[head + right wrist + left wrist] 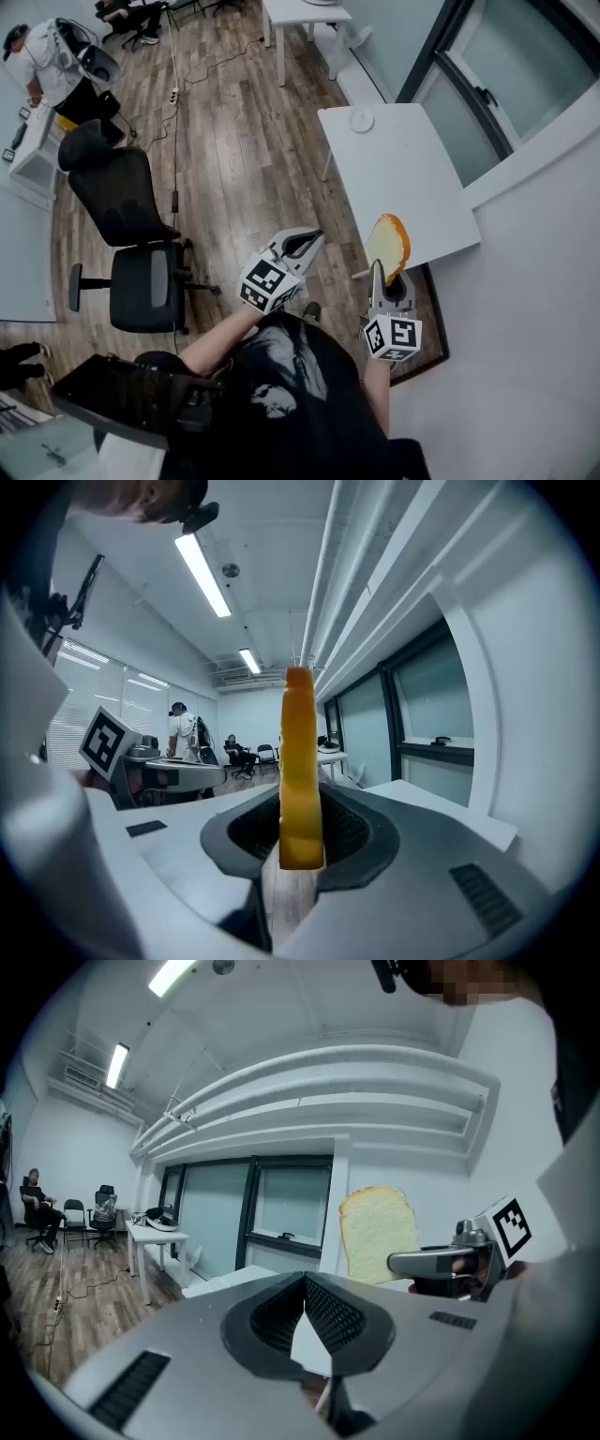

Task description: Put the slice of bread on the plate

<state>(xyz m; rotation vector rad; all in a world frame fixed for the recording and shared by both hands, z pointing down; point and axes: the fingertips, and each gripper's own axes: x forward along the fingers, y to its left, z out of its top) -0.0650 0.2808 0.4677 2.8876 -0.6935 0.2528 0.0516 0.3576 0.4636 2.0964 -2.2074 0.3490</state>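
Note:
A slice of bread with an orange-brown crust stands upright in my right gripper, whose jaws are shut on its lower edge. It hangs over the near edge of a white table. In the right gripper view the bread is edge-on between the pads of the right gripper. A small white plate sits at the table's far end. My left gripper is to the left of the bread, empty, above the floor. The left gripper has its tips touching, and the bread shows beyond it.
A black office chair stands on the wooden floor to the left, with a cable running past it. Another white table is at the back. A person stands far left. Windows line the right wall.

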